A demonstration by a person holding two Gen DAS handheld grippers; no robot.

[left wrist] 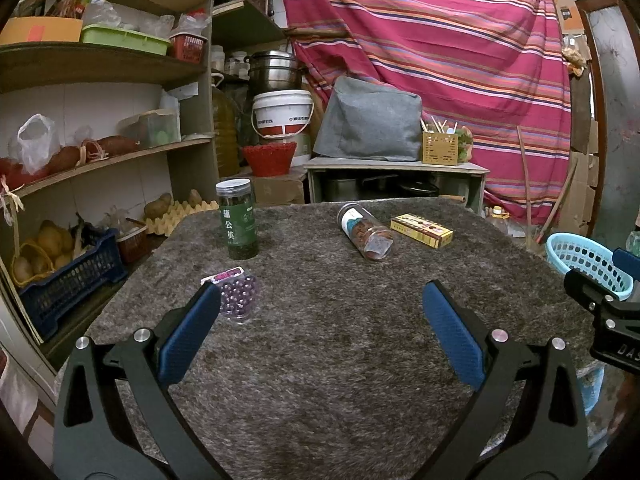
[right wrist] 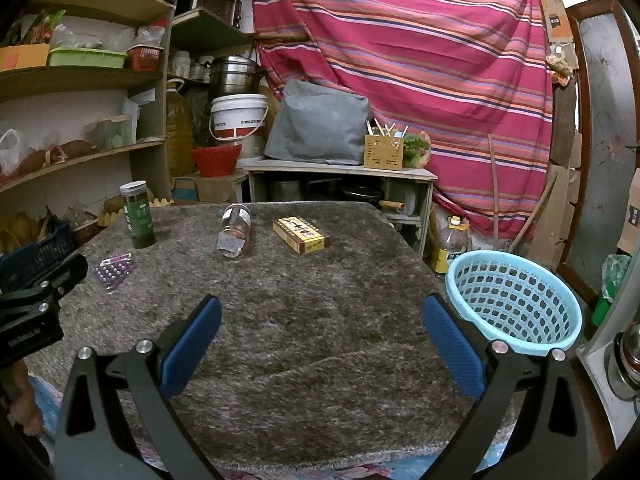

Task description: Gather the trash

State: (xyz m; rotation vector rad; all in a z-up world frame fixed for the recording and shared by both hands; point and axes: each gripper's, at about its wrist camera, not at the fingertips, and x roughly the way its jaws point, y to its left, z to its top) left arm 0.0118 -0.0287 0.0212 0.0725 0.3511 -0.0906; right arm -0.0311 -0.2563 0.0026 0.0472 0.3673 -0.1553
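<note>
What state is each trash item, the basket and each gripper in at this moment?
Green-label jar: upright, lid on, on the carpet.
Clear jar: lying on its side.
Yellow box: lying flat, closed.
Purple blister pack: lying flat beside the left finger.
Blue basket: upright, empty, at the table's right edge.
Left gripper: open, holding nothing.
Right gripper: open, holding nothing.

Both wrist views face forward, low over the grey mat (left wrist: 320,360) — left view sits further left.
</note>
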